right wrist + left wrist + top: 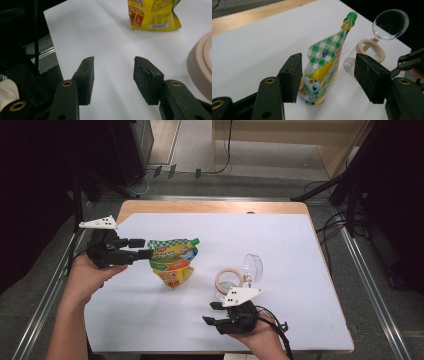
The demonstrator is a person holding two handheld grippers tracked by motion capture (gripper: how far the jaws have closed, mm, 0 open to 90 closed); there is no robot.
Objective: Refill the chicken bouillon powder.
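1. Black-jawed right gripper (218,313), nearest the table's near edge: its jaws stand partly open with nothing between them; in the right gripper view only bare white sheet lies between the pads. It hovers low over the white sheet covering the wooden table (300,270), idle by the look of it.

2. Just beyond the right gripper stands the clear plastic jar with a beige rim and a hinged transparent lid (235,282). The lid is flipped up and open. Nothing is visible inside the jar, as far as the frames allow.

3. Further out and to the left sits the yellow-and-green foil snack pouch with a checked top and a cartoon bird print (323,67). It stands upright on its base, leaning slightly, clear of the jar.

4. Left gripper (145,248): jaws set fairly wide, one on each side of the pouch. In the left gripper view the left pad is close against the pouch's lower edge, while the right pad stands apart with a visible gap. Judgement: the pouch is bracketed, not clamped; it stands by its own base.

5. Progress, judged: the jar is opened and ready, and the pouch is still outside it. If the pouch is meant for the jar, grasp, carry and placement all remain. Whether the pouch would fit the jar mouth I cannot tell.
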